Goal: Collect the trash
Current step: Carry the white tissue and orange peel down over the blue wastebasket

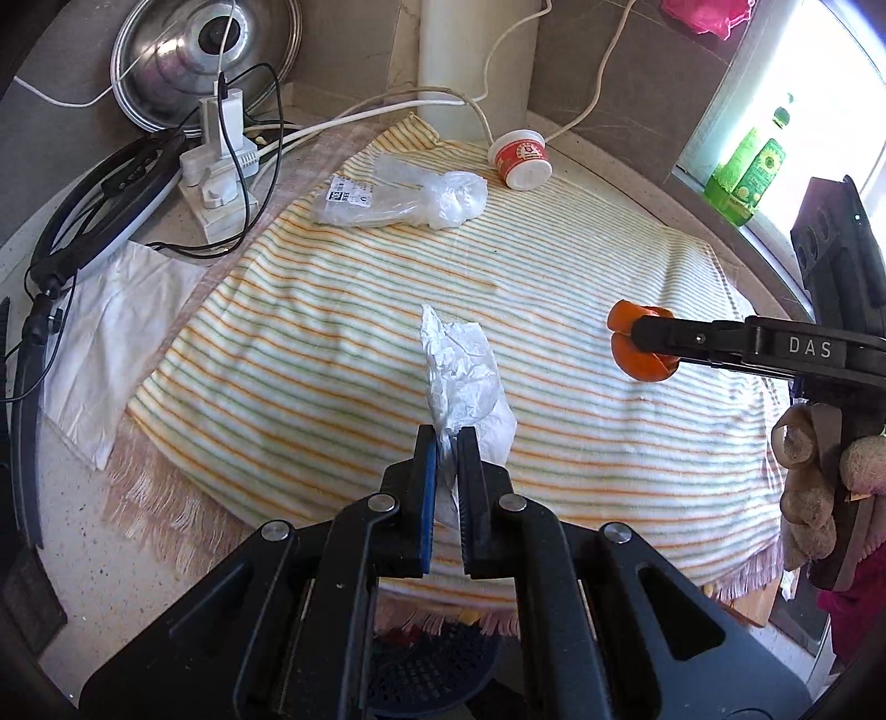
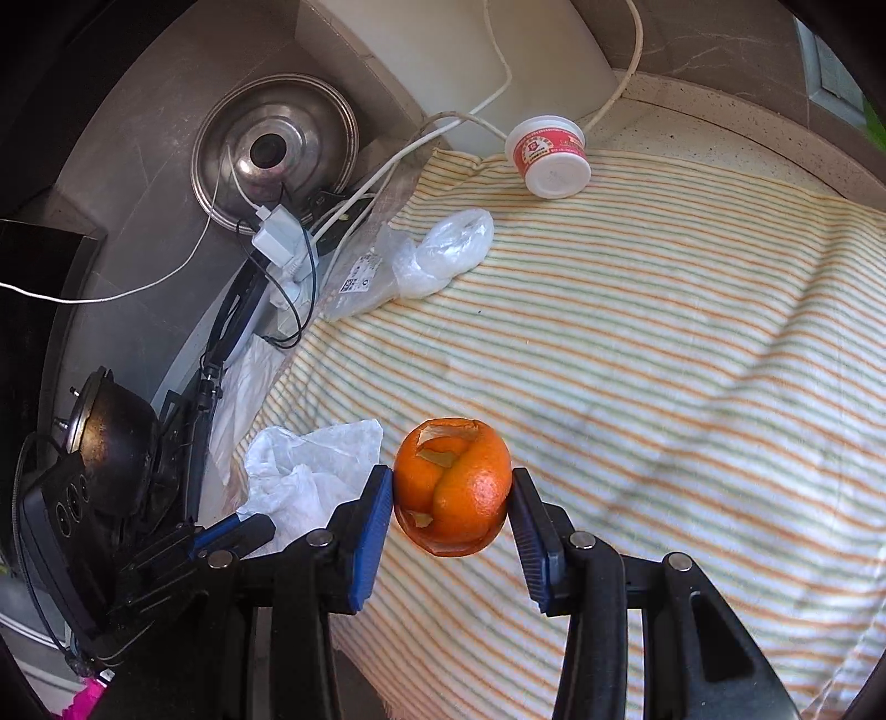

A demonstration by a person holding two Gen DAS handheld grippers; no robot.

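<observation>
Left gripper [image 1: 447, 448] clamps the crumpled tissue [image 1: 465, 376], feather-light and soft; right gripper [image 2: 451, 493], lower centre, pinches the springy orange peel [image 2: 451, 487] across its middle.

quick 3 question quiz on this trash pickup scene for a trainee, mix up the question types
1. True or false: the left gripper is shut on the orange peel.
2. Which piece of trash lies nearest the white pipe? A) clear plastic bag B) red and white cup C) crumpled white wrapper
3. Fill in: both pieces held in grippers hang over the striped ____.

Key
1. False: it pinches the crumpled white wrapper; the right gripper has the peel.
2. B
3. towel
</observation>
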